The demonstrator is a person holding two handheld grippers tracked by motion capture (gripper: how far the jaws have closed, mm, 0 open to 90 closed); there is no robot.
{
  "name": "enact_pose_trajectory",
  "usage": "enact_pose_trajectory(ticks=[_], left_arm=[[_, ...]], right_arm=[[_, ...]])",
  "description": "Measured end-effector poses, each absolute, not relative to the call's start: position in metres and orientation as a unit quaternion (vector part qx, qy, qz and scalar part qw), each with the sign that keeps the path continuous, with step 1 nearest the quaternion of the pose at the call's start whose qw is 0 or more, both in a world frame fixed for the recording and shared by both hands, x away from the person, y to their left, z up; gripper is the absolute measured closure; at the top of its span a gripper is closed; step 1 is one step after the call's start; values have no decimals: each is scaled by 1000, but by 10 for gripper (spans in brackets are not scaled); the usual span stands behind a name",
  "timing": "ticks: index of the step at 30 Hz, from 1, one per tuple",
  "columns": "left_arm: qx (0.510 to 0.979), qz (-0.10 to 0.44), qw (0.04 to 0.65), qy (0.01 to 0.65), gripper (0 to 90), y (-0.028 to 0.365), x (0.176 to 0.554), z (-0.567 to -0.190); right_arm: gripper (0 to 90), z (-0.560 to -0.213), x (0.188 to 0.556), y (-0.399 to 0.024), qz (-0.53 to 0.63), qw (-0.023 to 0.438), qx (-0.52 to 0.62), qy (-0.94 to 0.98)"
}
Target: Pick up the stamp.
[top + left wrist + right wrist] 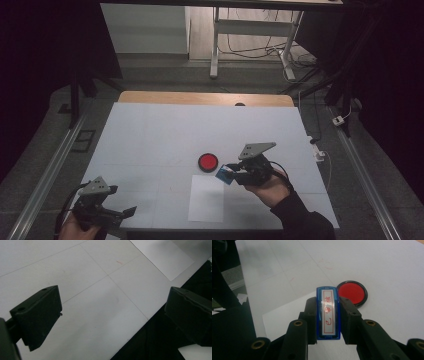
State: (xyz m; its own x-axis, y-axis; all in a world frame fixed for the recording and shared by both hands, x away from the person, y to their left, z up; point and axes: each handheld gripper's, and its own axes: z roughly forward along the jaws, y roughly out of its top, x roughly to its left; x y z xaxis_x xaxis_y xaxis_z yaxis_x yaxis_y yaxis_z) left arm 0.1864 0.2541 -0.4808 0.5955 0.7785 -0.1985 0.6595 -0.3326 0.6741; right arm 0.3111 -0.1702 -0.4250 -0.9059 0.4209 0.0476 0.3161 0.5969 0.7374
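On white tabletop (150, 135), dim room: right gripper (328, 315) clamped on blue rectangular stamp (328, 313) betw. round red ink pad (351, 293) & white paper sheet (206, 204); left gripper (112, 317) jaws apart, nothing held.

A blue stamp (328, 313) with red characters, a red ink pad (351, 292) black-rimmed, white paper (206, 198).

We held our right gripper (231, 172) clamped, pointing toward nine o'clock; our left gripper (127, 212) rested low at seven o'clock, jaws wide apart.
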Motion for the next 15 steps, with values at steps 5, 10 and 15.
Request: enact_pose_trajectory(ticks=[5,10,15], left_arm=[[813,80,371,442,14,254,186,-481],[813,79,371,441,14,254,187,-481],[815,79,370,440,14,254,187,-481]], right_arm=[[699,-423,310,-162,401,62,203,891],[699,-423,309,-157,406,59,196,891],[699,-421,305,-153,407,59,186,892]])
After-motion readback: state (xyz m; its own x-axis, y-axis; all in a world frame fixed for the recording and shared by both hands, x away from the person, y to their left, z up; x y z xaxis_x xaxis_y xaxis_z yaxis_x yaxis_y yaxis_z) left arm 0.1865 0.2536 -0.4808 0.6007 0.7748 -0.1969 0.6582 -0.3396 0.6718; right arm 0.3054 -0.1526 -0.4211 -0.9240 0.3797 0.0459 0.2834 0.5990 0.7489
